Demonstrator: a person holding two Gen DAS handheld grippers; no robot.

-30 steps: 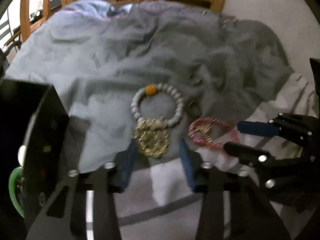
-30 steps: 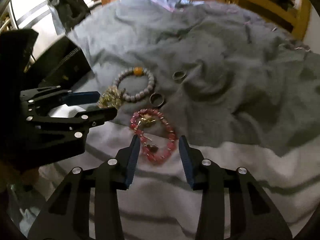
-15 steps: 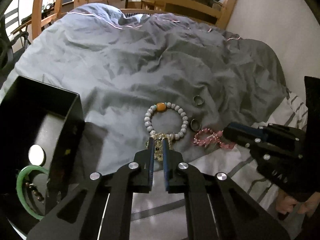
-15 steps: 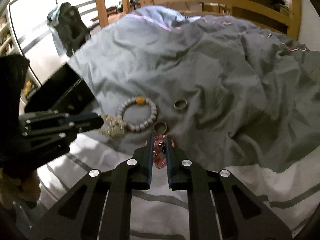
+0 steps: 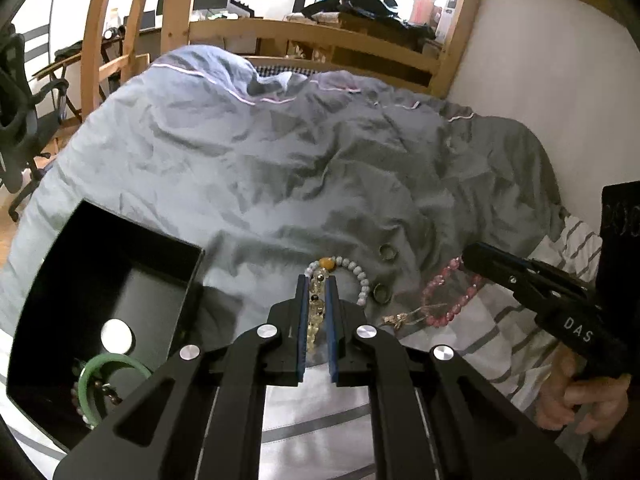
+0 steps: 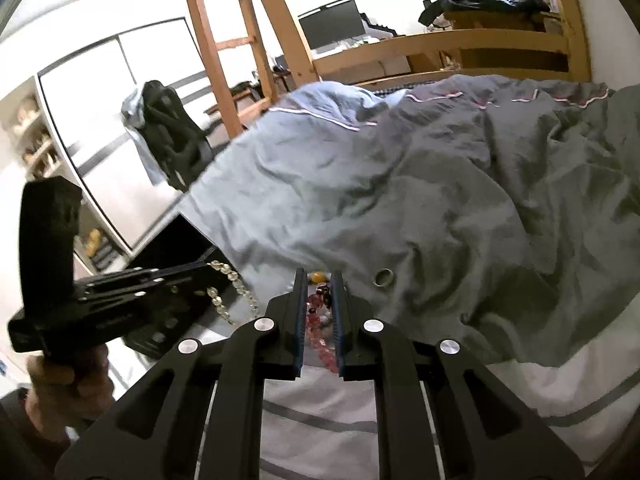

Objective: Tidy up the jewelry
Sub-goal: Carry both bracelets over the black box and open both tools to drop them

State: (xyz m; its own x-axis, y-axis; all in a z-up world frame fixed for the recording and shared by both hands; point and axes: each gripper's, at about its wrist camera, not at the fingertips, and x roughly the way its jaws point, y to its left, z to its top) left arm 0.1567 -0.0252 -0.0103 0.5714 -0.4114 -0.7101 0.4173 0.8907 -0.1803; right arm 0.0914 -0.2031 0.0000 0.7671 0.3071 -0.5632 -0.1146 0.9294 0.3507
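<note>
My left gripper (image 5: 316, 280) is shut on a yellow bead bracelet (image 5: 314, 312) and holds it above the bed; the bracelet hangs from it in the right wrist view (image 6: 234, 292). My right gripper (image 6: 319, 276) is shut on a pink bead bracelet (image 6: 318, 340), which dangles from it in the left wrist view (image 5: 444, 300). A grey bead bracelet with an orange bead (image 5: 352, 272) and two rings (image 5: 388, 251) (image 5: 382, 292) lie on the grey duvet. A black box (image 5: 100, 308) at the left holds a green bangle (image 5: 104, 376).
The grey duvet (image 5: 300, 168) covers most of the bed, with a striped white sheet (image 5: 312, 420) at the near edge. A wooden bed frame (image 5: 320, 40) and ladder stand behind. A white wall (image 5: 560, 80) is at the right.
Both grippers closed from open onto their bracelets, then lifted them off the bed. The yellow and pink bracelets now hang in the air.
</note>
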